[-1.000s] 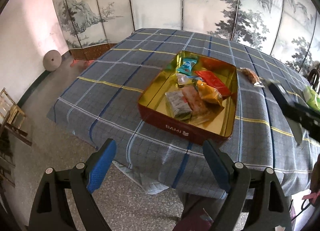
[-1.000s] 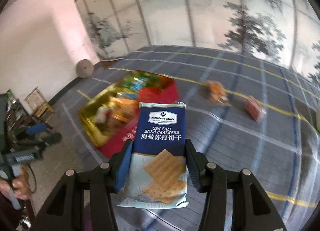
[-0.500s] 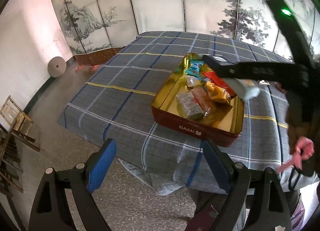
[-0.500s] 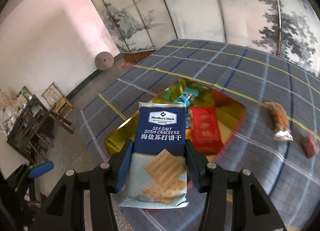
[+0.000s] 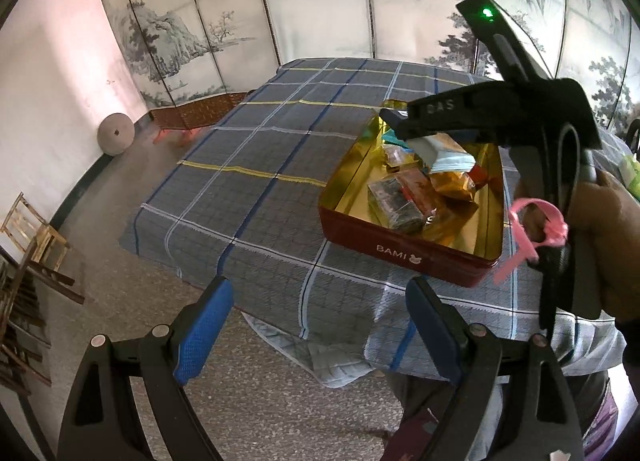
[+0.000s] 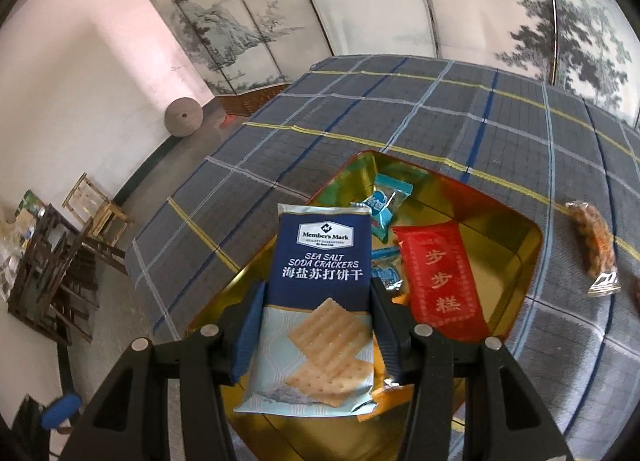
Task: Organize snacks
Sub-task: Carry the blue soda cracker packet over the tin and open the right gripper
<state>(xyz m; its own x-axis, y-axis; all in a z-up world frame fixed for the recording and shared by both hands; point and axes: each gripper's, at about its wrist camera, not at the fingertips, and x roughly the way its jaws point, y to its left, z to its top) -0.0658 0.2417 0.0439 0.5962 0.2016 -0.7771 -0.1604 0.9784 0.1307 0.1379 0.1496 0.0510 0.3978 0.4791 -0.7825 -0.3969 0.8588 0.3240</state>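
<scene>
Blue-padded right gripper (image 6: 316,325), jaws clamping the cracker packet (image 6: 318,301), is hovering mid-frame over the tin (image 6: 528,257); an early release risks overshooting, left gripper (image 5: 316,325) idling wide, empty.

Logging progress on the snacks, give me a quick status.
Right hand-held gripper shut on cracker pack, over tin. Left hand-held gripper open, empty. Nothing blocking.
</scene>
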